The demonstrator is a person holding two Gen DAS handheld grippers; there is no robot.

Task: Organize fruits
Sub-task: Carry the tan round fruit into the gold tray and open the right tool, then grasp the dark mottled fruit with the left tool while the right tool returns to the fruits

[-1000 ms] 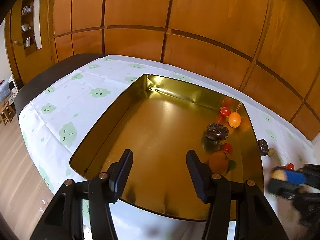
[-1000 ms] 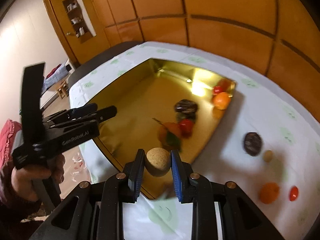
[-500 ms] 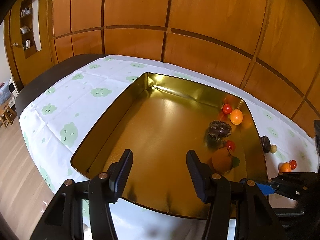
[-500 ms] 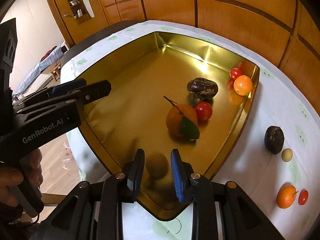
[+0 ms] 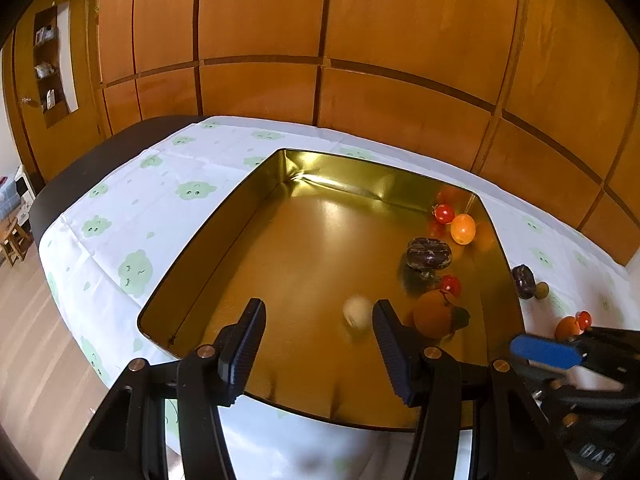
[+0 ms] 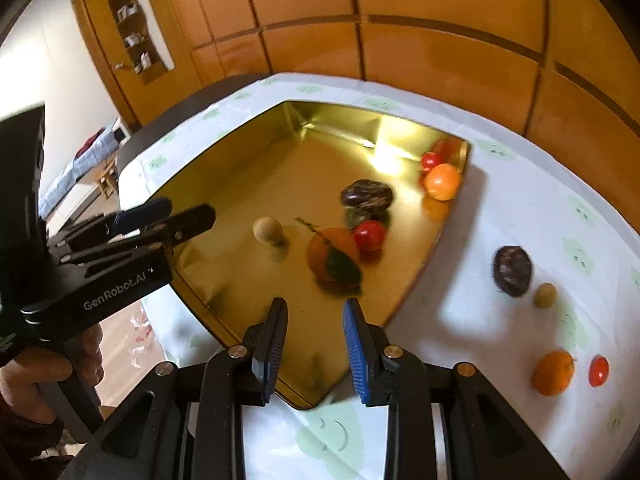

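1. Right gripper hangs over the near corner of the gold tray, its jaws parted with nothing between them.
2. Left gripper stands spread and empty above the tray's near edge.
3. Beyond the right gripper, a small tan fruit lies loose on the tray floor.
4. Inside the tray: six fruits, counting the tan one.
5. On the bench cloth, right of the tray: four fruits.
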